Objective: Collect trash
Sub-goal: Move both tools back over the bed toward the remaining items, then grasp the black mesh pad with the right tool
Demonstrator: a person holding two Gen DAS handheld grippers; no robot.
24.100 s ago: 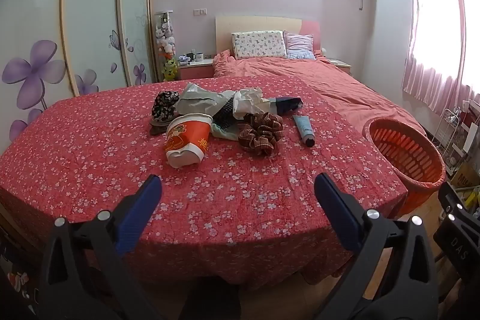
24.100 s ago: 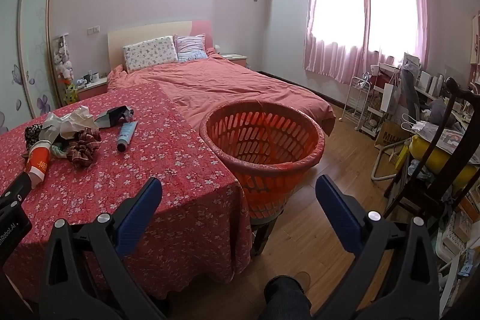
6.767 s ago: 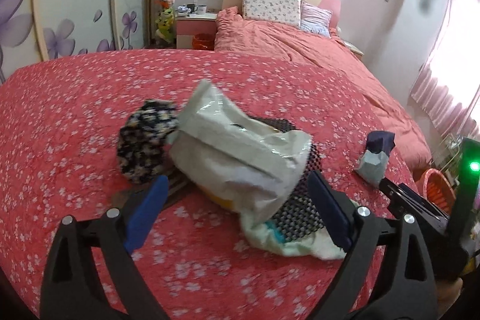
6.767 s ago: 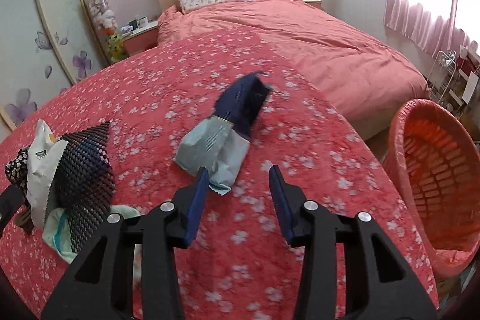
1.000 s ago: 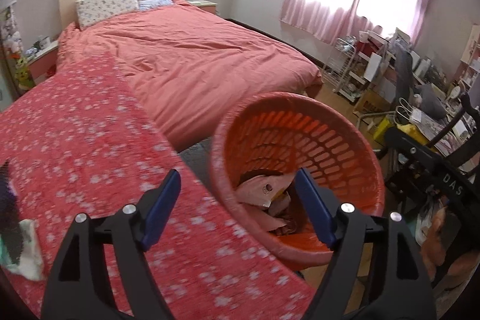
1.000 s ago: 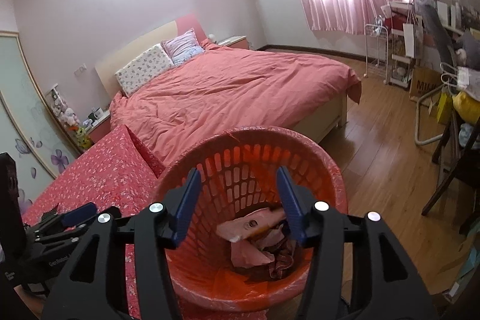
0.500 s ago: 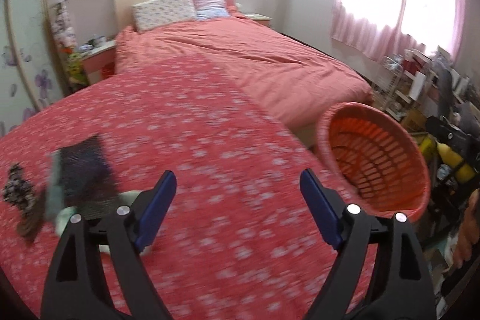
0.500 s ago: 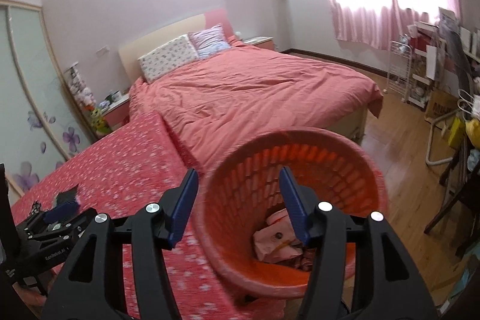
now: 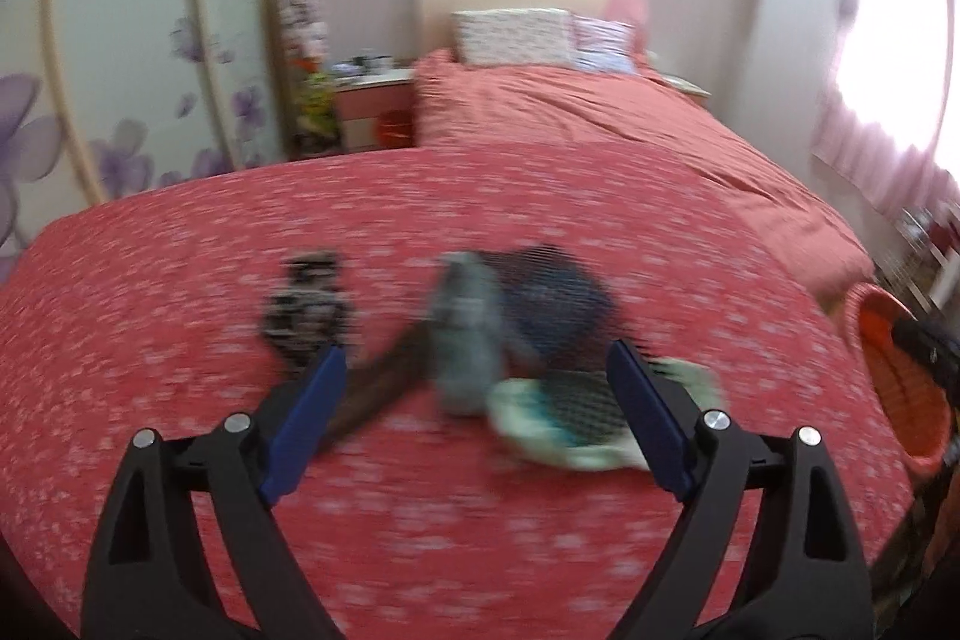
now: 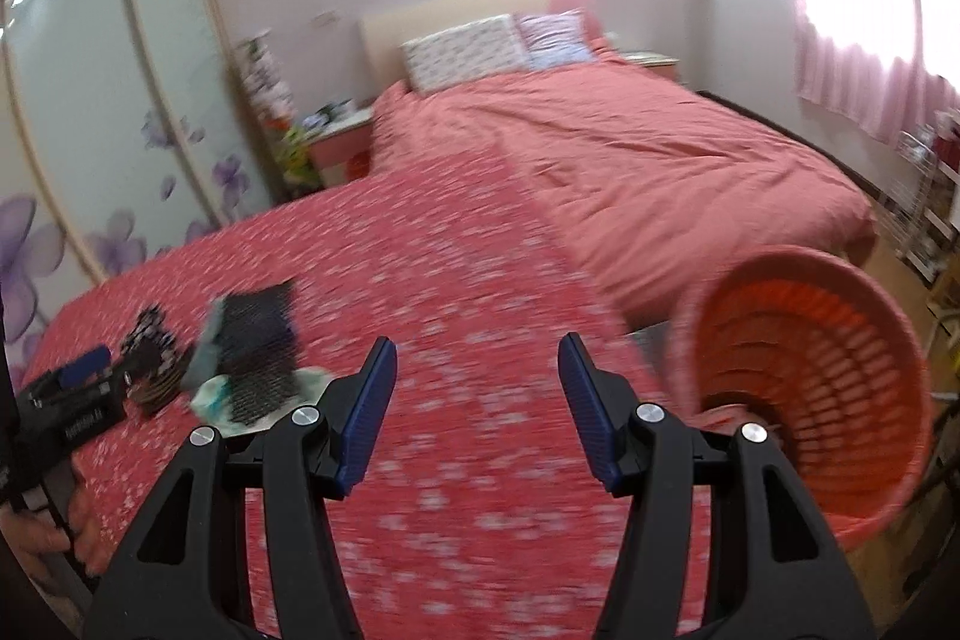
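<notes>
A blurred heap of leftovers lies on the red flowered tablecloth (image 9: 480,538): a dark mesh piece (image 9: 558,304), a grey-blue cloth (image 9: 468,340), a pale green rag (image 9: 570,430) and a dark patterned scrunchie (image 9: 306,304). My left gripper (image 9: 477,418) hovers just short of the heap, its jaws opening, nothing gripped. The right wrist view shows the same heap (image 10: 258,352) far left. My right gripper (image 10: 480,412) stands open and empty over the cloth. The orange trash basket (image 10: 840,358) stands beside the table at right, its contents mostly hidden.
A bed with a pink cover (image 10: 660,148) lies beyond the table. Sliding wardrobe doors (image 9: 120,70) with purple flowers fill the left wall. The basket's rim (image 9: 864,328) shows at the left view's right edge. A hand (image 10: 48,532) holds the left gripper (image 10: 66,400).
Both views have swung left, away from the basket and onto the table. The heap now sits in front of the left gripper, whose jaws stand wider. The basket has slid to the right.
</notes>
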